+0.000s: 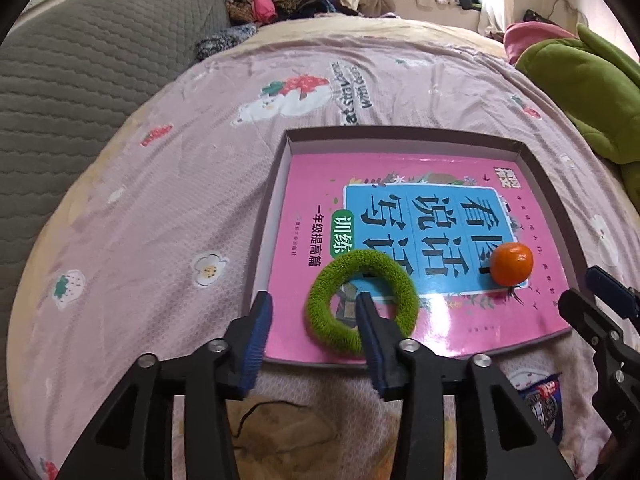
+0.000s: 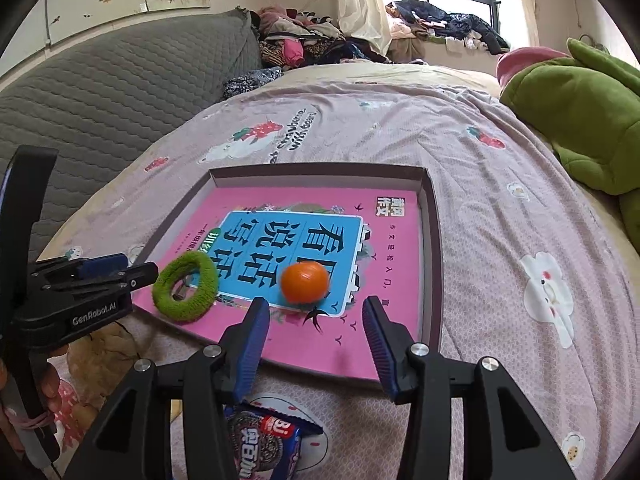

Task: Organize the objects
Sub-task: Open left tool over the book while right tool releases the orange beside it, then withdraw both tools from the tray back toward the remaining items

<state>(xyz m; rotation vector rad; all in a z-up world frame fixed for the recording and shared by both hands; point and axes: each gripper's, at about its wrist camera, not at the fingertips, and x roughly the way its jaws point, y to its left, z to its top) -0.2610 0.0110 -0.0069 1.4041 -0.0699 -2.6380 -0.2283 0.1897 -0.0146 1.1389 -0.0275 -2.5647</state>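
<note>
A shallow cardboard box (image 1: 400, 133) (image 2: 434, 240) on the bed holds a pink book (image 1: 400, 208) (image 2: 392, 248). On the book lie a green fuzzy hair ring (image 1: 332, 328) (image 2: 186, 286) and an orange tangerine (image 1: 512, 263) (image 2: 305, 282). My left gripper (image 1: 314, 314) is open; its right finger stands over the ring's hole and the ring's near-left arc lies between the jaws. My right gripper (image 2: 316, 318) is open and empty, just short of the tangerine. A blue cookie packet (image 2: 260, 444) (image 1: 540, 400) lies on the bedspread under the right gripper.
A pink printed bedspread (image 1: 160, 220) (image 2: 520, 220) covers the bed. A grey quilted headboard (image 1: 80, 60) is at the left. A green plush toy (image 1: 580, 80) (image 2: 580, 120) lies at the right. Piled clothes (image 2: 312, 40) sit at the back.
</note>
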